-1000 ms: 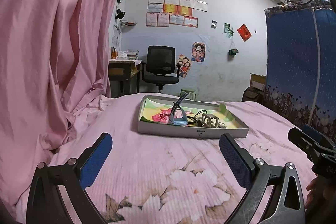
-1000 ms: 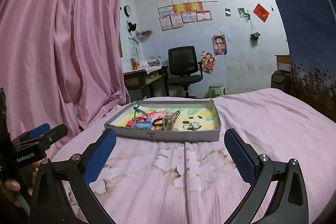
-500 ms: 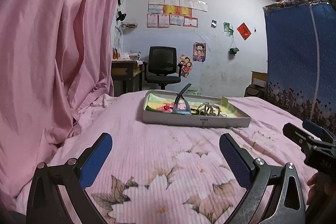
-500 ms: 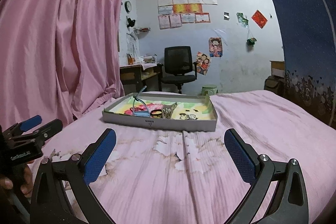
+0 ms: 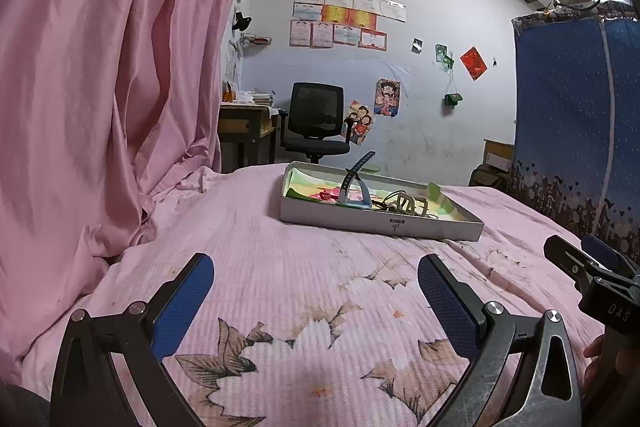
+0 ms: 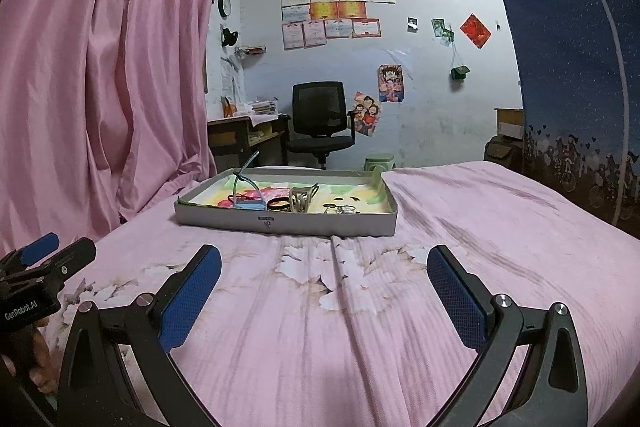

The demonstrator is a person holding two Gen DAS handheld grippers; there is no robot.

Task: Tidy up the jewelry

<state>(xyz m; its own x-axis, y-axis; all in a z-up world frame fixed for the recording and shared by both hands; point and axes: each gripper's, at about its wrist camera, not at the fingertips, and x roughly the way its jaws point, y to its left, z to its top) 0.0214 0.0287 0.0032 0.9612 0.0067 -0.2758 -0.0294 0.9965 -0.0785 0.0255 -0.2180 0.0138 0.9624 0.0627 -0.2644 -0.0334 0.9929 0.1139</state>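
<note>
Since both claws hung low over the bed with nothing between their pads, the step in hand looked like the approach to the tray, and doing it well probably meant one claw reaching in from above the near wall, narrowing before descent so only one piece got pinched, while the other steadied the tray on the soft bedspread. Left claw was spread wide, empty; right claw was spread wide too, empty. Tray sat flat on the pink flowered bedspread, well ahead of both claws and apart from them: up and a bit right of centre in the left wrist view, nearly straight ahead in the right wrist view. Inside it lay a blue strap-like band at the left end with one end sticking up above the rim, a tangle of dark rings and a pale metal piece mid-tray, small rings toward the right. Pieces overlapped, so snagging a neighbour looked like the main risk. Exact kinds of the small pieces could not be told. Each claw showed at the edge of the other's view, side by side.
</note>
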